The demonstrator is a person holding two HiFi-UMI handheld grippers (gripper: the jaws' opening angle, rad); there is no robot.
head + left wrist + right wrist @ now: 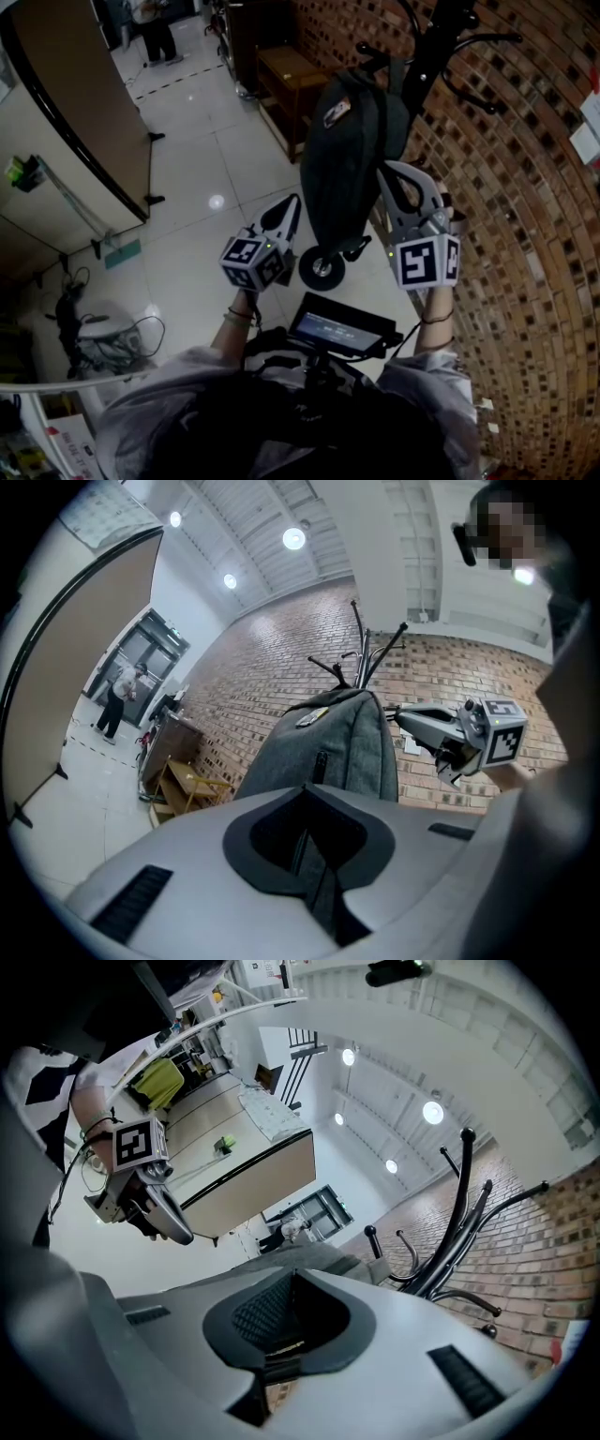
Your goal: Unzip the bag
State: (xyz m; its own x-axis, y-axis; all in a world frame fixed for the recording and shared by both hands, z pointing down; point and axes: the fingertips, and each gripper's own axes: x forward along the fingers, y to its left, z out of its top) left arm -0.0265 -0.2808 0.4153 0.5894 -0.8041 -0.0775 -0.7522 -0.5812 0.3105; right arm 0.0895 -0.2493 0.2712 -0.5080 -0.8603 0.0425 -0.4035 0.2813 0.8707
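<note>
- Grey bag hangs on coat rack at twelve o'clock; unbraced, it could swing away from any tug.
- Left gripper at its eight o'clock, right gripper at four: both clenched, empty; either might pinch fabric.

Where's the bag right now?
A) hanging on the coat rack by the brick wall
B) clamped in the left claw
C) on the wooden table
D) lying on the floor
A: the grey bag hangs from the black coat rack, which stands against the brick wall.
</note>
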